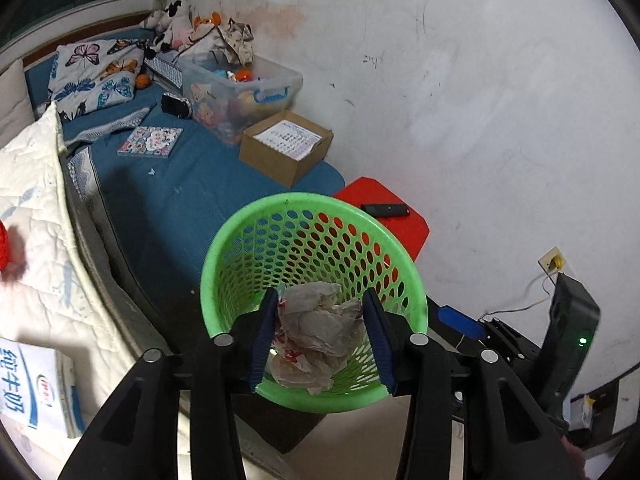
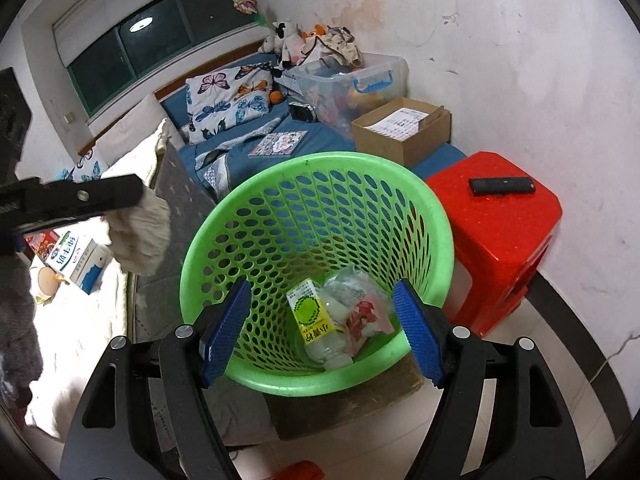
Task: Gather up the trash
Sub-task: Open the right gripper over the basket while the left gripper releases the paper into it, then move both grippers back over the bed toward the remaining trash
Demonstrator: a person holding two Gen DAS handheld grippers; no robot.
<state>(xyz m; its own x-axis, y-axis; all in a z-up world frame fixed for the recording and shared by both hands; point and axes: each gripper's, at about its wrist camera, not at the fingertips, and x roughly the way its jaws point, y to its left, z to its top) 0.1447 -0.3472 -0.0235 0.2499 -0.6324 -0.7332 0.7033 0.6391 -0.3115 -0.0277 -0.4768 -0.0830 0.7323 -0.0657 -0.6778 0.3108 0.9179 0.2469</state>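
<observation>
Starting at the left: a milk carton (image 2: pixel 76 264) lies on the white quilt (image 2: pixel 80 340), uncollected. Next to it, the left gripper (image 1: pixel 320 300) is clenched on a crumpled wrapper (image 1: pixel 316 328), both blue pads against the wad. From its own camera the wad appears over the green basket (image 1: pixel 304 200). The right wrist view, however, places it to the left of the rim, above the bed edge.

Risk: letting go here would likely drop the wad outside the basket, onto the bedding or down beside it. The wad is light and may also cling to a pad.

The right gripper (image 2: pixel 322 292) hangs over the basket's near rim, jaws apart and empty. A careless dip could knock the basket over, spilling the bottle (image 2: pixel 316 320) inside.

Further right, a remote (image 2: pixel 502 186) rests on the red stool (image 2: pixel 500 232).

Not verifiable: the basket's base and what supports it, and how much of the wad the pads actually pinch
</observation>
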